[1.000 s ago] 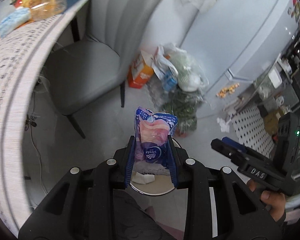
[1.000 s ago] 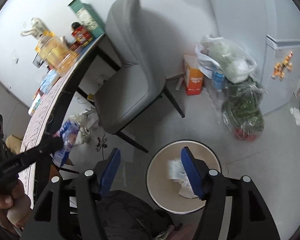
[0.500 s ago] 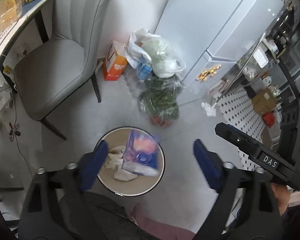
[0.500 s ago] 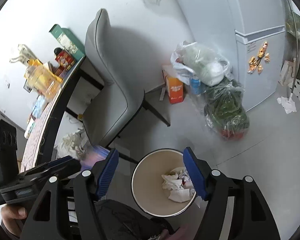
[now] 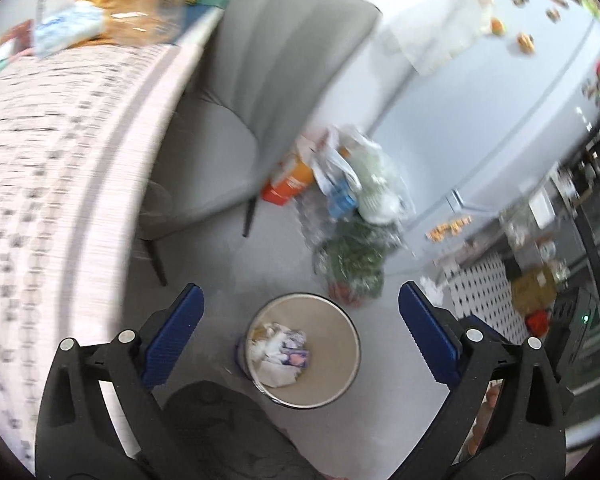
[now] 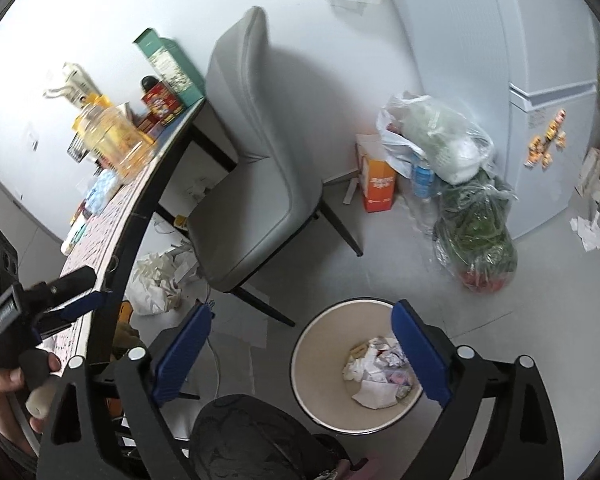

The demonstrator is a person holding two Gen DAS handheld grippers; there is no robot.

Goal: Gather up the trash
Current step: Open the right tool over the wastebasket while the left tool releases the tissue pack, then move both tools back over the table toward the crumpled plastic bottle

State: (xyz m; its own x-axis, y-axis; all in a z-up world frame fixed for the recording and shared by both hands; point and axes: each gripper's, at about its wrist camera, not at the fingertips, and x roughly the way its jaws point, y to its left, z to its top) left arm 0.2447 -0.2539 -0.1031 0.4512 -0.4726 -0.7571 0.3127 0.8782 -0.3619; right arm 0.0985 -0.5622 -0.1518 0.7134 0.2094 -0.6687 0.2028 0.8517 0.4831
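Observation:
A round beige trash bin (image 5: 340,376) stands on the grey floor and shows in the right wrist view too (image 6: 320,348). Crumpled white paper and the purple-pink tissue packet (image 5: 294,354) lie inside it. My left gripper (image 5: 300,320) is open and empty, high above the bin. In the right wrist view it shows at the left, by the table edge (image 6: 72,304). My right gripper (image 6: 302,338) is open and empty, above the bin's left rim.
A grey chair (image 6: 256,184) stands beside a table (image 5: 40,184) with a patterned cloth, bottles and boxes. Plastic bags of greens (image 6: 476,236) and an orange carton (image 6: 378,184) sit by the fridge (image 6: 540,100). Crumpled paper (image 6: 160,276) lies under the table.
My left gripper opened and let go of the tissue packet, which fell into the bin. The left gripper then swung up and left toward the table. The right gripper barely moved.

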